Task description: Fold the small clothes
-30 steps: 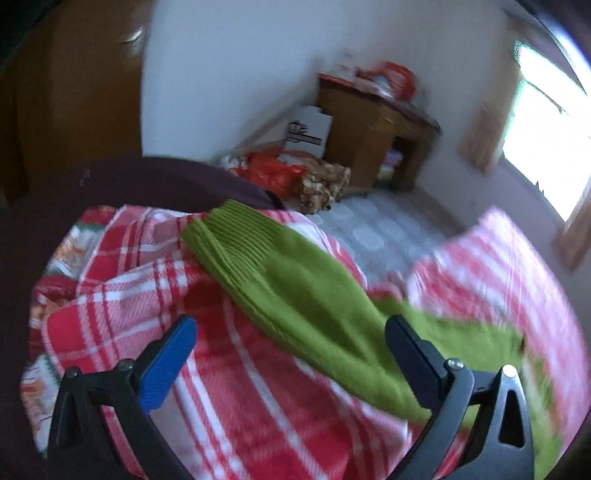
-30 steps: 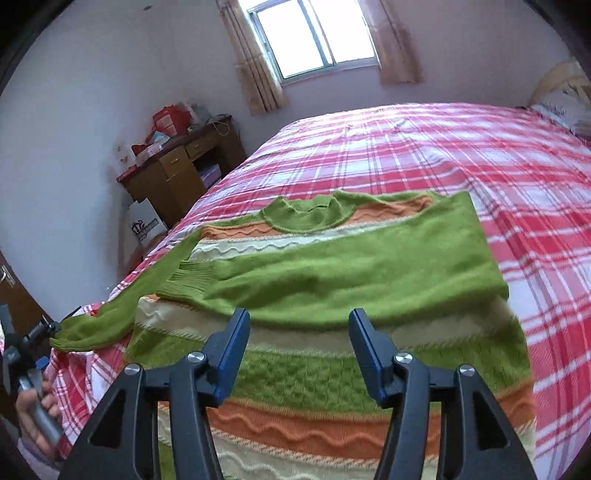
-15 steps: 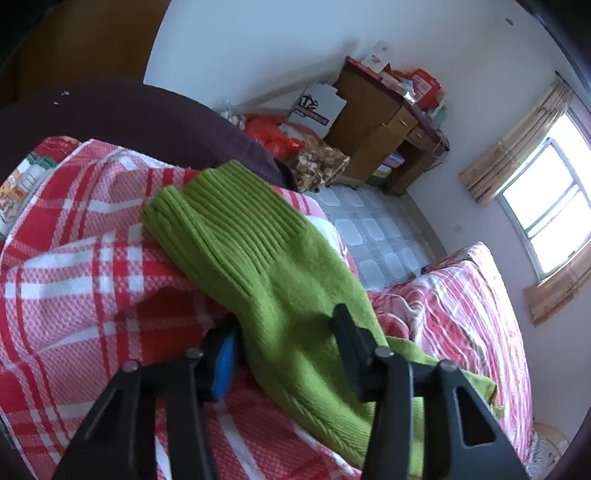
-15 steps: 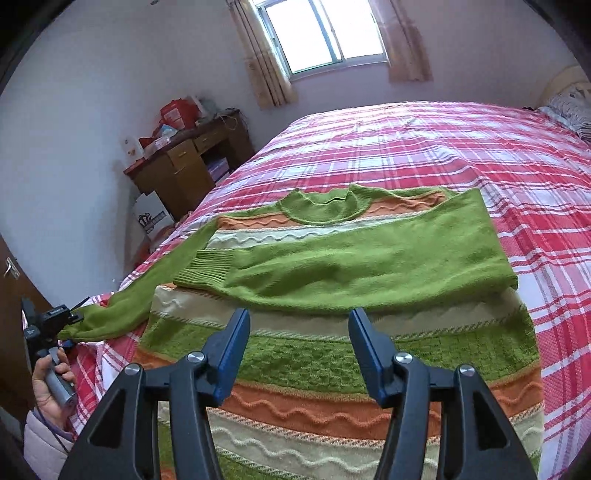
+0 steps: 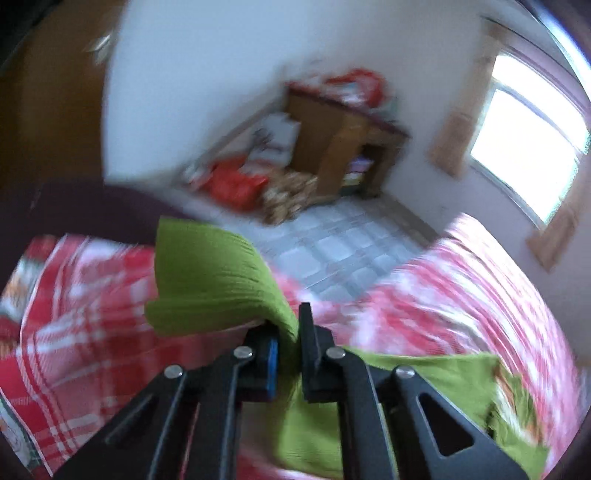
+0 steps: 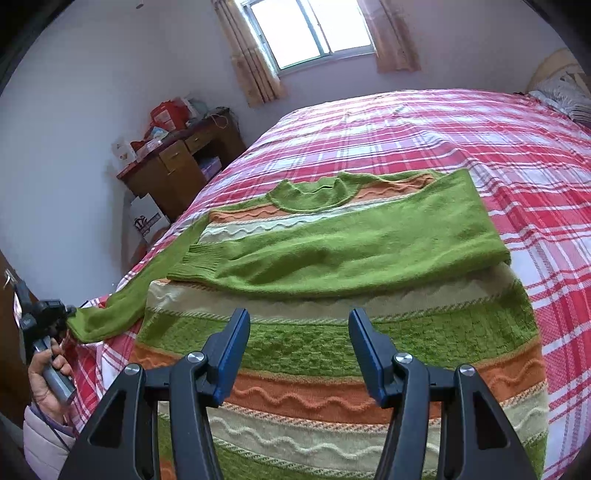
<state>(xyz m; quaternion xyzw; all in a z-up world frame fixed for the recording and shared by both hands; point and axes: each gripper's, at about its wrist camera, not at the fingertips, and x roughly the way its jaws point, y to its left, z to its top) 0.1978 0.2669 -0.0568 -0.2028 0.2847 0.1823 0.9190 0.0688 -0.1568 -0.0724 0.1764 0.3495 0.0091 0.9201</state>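
Observation:
A green, orange and cream striped sweater [image 6: 332, 332] lies flat on the red plaid bed [image 6: 480, 147]. One green sleeve [image 6: 351, 251] is folded across its chest. The other sleeve [image 6: 147, 288] stretches out to the bed's left edge. My left gripper [image 5: 288, 339] is shut on that sleeve's cuff [image 5: 218, 280] and holds it lifted off the bed; it also shows in the right wrist view [image 6: 48, 314] at the far left. My right gripper [image 6: 299, 332] is open and empty above the sweater's lower part.
A wooden desk [image 6: 181, 162] with clutter stands by the wall left of the bed, with a white bag [image 6: 146, 221] beside it. Red bags [image 5: 236, 181] lie on the tiled floor [image 5: 332, 251]. A window [image 6: 310, 29] is behind the bed. A pillow [image 6: 565, 96] is at the far right.
My left gripper has shut on the sleeve's cuff and lifted it off the bed. My right gripper stays open over the sweater and has shifted only slightly.

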